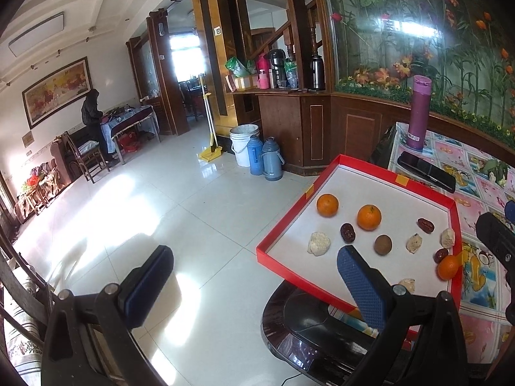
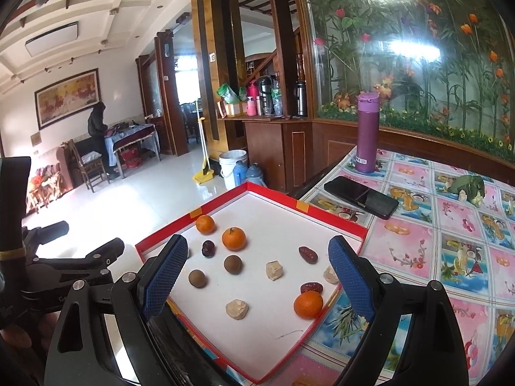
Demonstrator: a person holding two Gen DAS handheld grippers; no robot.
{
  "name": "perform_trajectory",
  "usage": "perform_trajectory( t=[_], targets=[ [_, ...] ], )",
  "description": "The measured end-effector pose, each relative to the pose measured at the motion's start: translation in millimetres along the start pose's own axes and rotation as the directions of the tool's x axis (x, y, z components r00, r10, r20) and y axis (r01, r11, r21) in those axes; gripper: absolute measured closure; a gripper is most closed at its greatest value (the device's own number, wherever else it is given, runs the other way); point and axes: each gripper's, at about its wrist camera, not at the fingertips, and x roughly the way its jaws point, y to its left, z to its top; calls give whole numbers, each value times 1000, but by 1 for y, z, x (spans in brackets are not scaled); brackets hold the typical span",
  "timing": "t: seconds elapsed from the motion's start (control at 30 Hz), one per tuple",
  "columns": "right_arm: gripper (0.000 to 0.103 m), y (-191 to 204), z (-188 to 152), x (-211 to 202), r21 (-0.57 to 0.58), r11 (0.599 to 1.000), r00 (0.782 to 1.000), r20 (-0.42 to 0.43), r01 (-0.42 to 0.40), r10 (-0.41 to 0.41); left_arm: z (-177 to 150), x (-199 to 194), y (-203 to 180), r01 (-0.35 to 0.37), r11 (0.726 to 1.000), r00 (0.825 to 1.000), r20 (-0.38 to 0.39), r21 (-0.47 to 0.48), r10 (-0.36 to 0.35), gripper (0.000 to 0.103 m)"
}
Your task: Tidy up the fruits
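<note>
Straight ahead of the wide-open, empty right gripper (image 2: 257,276): scattered fruit in the shallow red-rimmed white cardboard tray (image 2: 322,215); wide-open, empty left gripper (image 1: 254,286) off its left edge, farther.

Black gripper (image 2: 257,276) frames; blue textured pads (image 2: 351,283); silver screws.

From the left wrist we look out past the table's edge over the floor, with the red tray (image 1: 322,189) low at right and close. From the right wrist we sit nearer above the tray (image 2: 251,189), facing the same way, toward the flower wall. We see the tray, bottle (image 1: 418,112) (image 2: 366,132) and phone (image 1: 426,171) (image 2: 360,197) in both.
</note>
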Motion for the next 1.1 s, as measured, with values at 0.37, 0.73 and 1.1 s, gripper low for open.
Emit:
perform_trajectory(
  t=[0.37, 0.73, 1.1],
  targets=[
    [14, 5, 5, -31, -20, 997, 997, 31, 75, -74, 12, -18, 5, 45, 999, 998, 49, 1, -45, 0],
    [14, 2, 1, -68, 42, 997, 996, 58, 63, -66, 0, -63, 5, 67, 997, 992, 108, 31, -70, 0],
    [14, 0, 7, -49, 16, 999, 998, 50, 44, -45, 11, -52, 3, 37, 999, 995, 93, 6, -38, 0]
  ],
)
